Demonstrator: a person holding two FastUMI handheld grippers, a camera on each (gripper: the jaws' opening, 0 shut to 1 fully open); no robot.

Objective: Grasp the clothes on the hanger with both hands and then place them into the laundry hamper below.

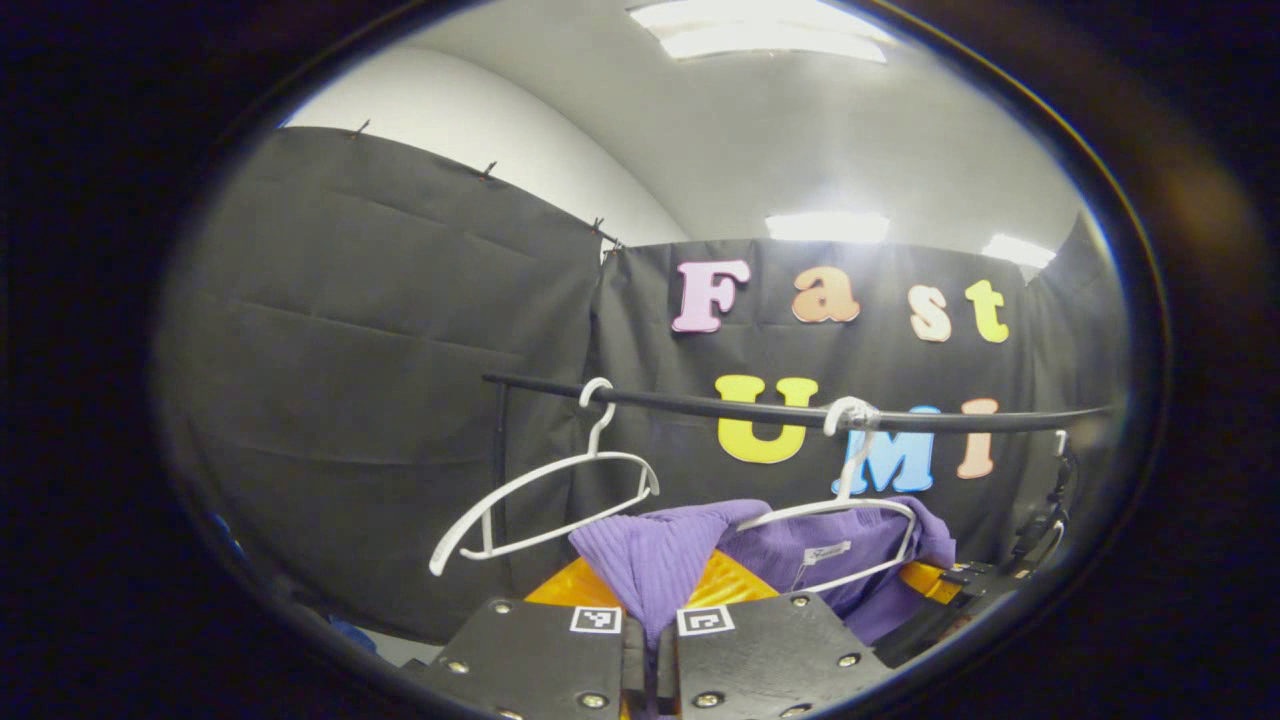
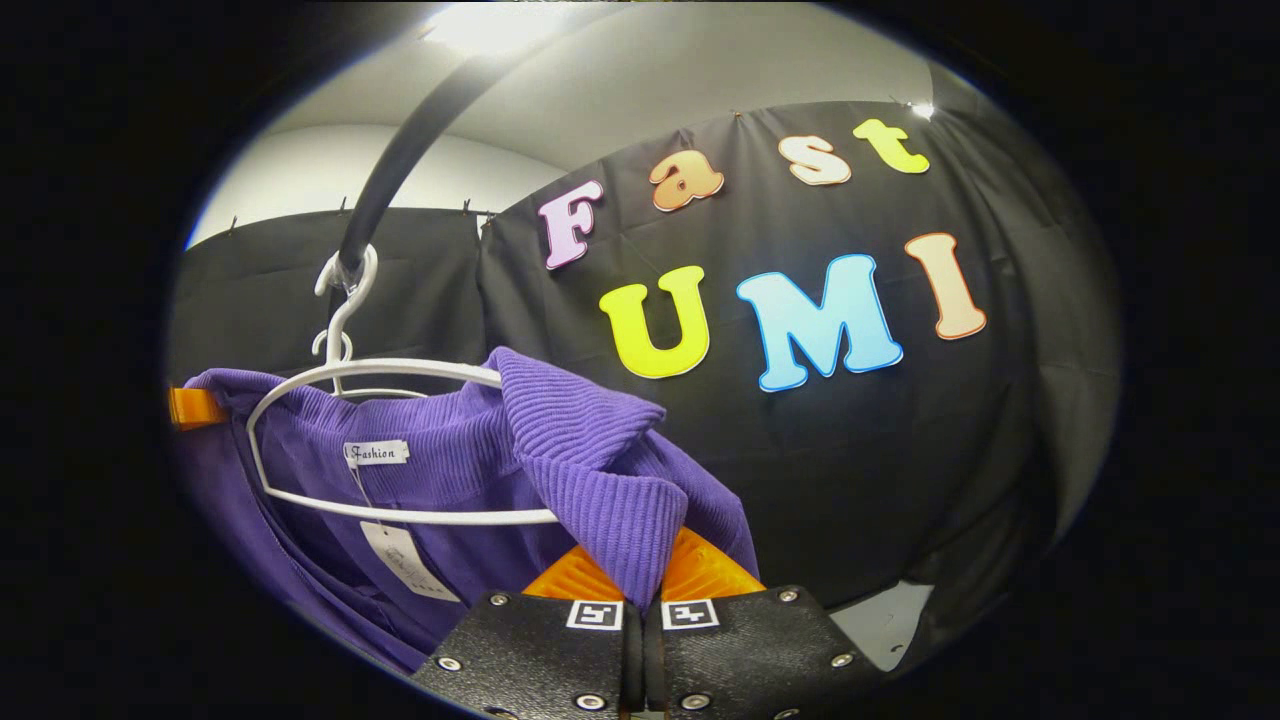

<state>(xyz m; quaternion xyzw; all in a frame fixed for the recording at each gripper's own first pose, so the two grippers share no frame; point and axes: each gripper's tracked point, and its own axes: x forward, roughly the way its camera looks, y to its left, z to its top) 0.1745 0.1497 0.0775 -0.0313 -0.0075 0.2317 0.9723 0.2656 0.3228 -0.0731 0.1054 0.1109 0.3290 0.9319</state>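
Note:
A purple knitted sweater [image 1: 780, 548] hangs on a white hanger [image 1: 850, 505] from the black rail [image 1: 760, 408]. My left gripper [image 1: 652, 592] is shut on a ribbed fold of the sweater's left shoulder. In the right gripper view, the same sweater [image 2: 450, 485] drapes over its hanger [image 2: 380, 372]. There my right gripper [image 2: 640, 562] is shut on a ribbed fold at the other shoulder. In the left gripper view the right gripper [image 1: 945, 578] appears at the sweater's far side.
An empty white hanger [image 1: 545, 495] hangs tilted on the rail to the left of the sweater. Black cloth walls close in the booth behind and on both sides. The rail [image 2: 400, 170] runs overhead in the right gripper view.

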